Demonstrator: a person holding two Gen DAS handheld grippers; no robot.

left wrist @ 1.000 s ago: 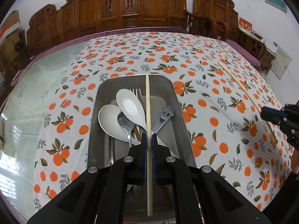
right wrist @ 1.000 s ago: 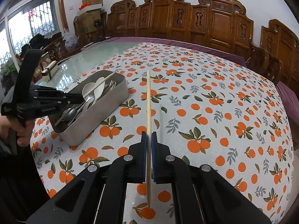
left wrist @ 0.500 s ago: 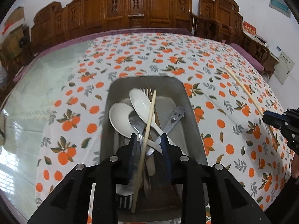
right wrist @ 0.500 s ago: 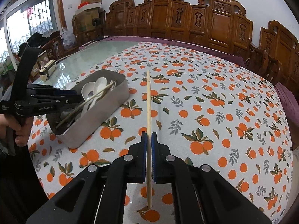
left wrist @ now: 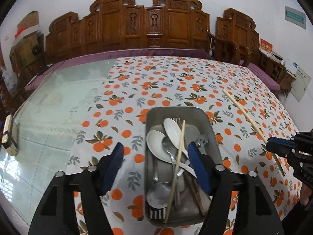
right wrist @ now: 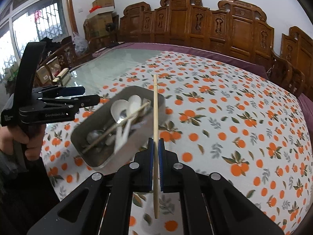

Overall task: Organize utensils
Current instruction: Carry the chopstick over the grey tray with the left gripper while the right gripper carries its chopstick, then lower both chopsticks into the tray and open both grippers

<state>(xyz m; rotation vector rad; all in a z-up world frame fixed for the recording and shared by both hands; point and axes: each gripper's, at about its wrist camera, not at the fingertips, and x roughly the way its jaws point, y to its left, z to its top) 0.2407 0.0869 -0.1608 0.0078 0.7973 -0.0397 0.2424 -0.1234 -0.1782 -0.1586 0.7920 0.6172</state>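
**Chopstick Transfer to Tray: One Deposited, One in Transit**

Left wrist view: The left gripper is spreading its jaws, nothing between them. The released chopstick lies lengthwise across the spoons in the metal tray, at 12 o'clock from the gripper.

Right wrist view: The right gripper pinches the second chopstick mid-shaft, aligned for lengthwise placement. The tray sits at 10 o'clock on the counter.

home dining room: carved chairs
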